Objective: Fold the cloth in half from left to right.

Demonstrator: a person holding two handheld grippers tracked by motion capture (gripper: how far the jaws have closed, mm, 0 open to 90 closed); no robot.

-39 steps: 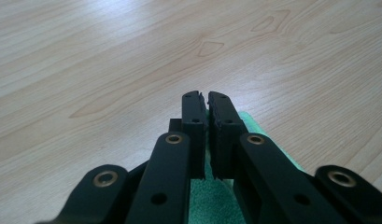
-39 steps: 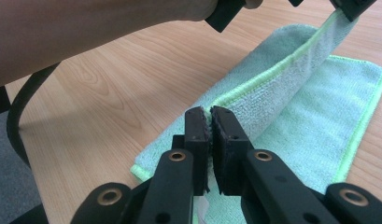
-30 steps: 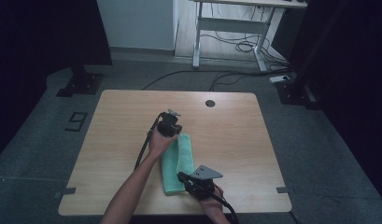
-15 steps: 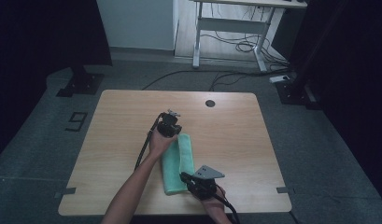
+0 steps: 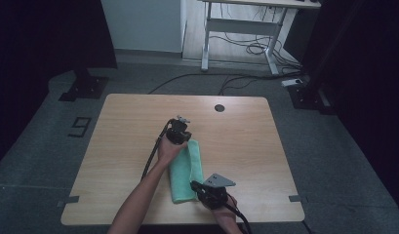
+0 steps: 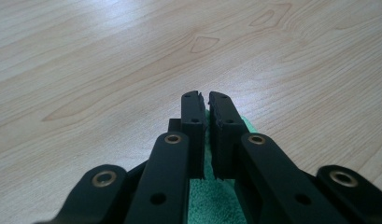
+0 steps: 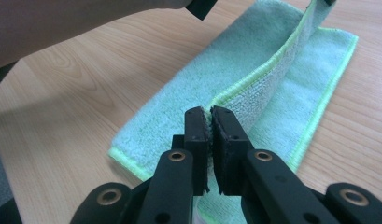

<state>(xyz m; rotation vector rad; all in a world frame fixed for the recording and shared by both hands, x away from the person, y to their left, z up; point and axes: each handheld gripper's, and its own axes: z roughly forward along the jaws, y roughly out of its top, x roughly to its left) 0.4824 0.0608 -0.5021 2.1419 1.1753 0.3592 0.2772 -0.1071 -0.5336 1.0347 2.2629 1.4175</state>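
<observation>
We are pinching the green towel (image 5: 187,170) lying folded on the desk (image 5: 119,146) with both tongs, left tongs (image 6: 205,100) and right tongs (image 7: 207,114), risking the thin hem slipping out if we are pulling unevenly.

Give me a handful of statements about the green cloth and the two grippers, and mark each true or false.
1. The right gripper is shut on the green cloth's edge. True.
2. The left gripper stands wide open. False: it is shut, with cloth between its jaws.
3. The cloth lies on a wooden table. True.
4. The cloth is spread out in a single flat layer. False: the pinched edge is raised above a layer that lies on the table.
5. The cloth is red. False: it is green.
</observation>
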